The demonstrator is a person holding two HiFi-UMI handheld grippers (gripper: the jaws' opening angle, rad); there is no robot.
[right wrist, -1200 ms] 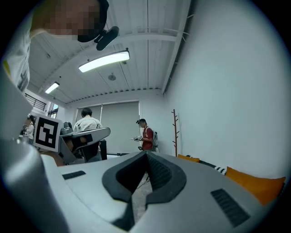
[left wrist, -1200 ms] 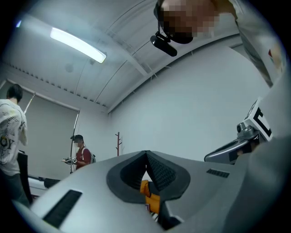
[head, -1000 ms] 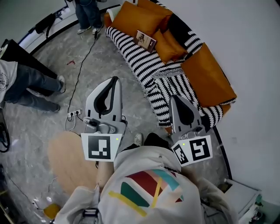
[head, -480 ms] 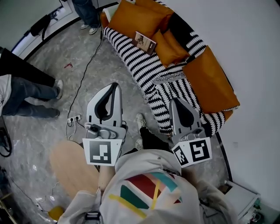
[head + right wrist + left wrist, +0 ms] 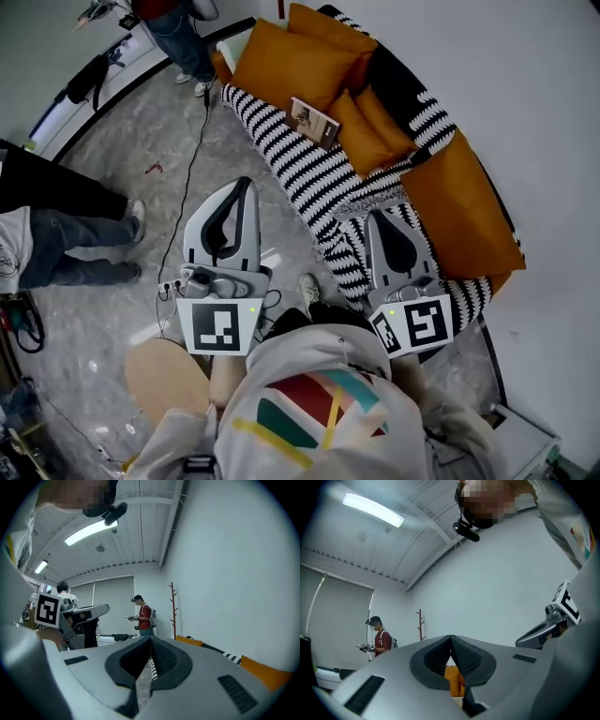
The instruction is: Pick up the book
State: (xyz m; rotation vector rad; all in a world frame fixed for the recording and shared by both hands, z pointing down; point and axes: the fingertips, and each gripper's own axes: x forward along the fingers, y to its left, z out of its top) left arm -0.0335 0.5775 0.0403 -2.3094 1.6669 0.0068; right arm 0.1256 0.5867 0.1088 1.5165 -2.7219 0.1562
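Head view: left gripper [image 5: 246, 184] and right gripper [image 5: 379, 216] closed, empty, book [image 5: 313, 121] well ahead on sofa [image 5: 302, 173]; risk of shoving it aside unless jaws opened before contact.

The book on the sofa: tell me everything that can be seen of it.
The book is thin and closed, with a pale cover bearing a dark brownish picture; any print is too small to read. It lies flat and askew on the seat of the black-and-white striped sofa, beside the orange cushions, perhaps touching them. Nothing lies on it. The left tool and the right tool are both well short of it.
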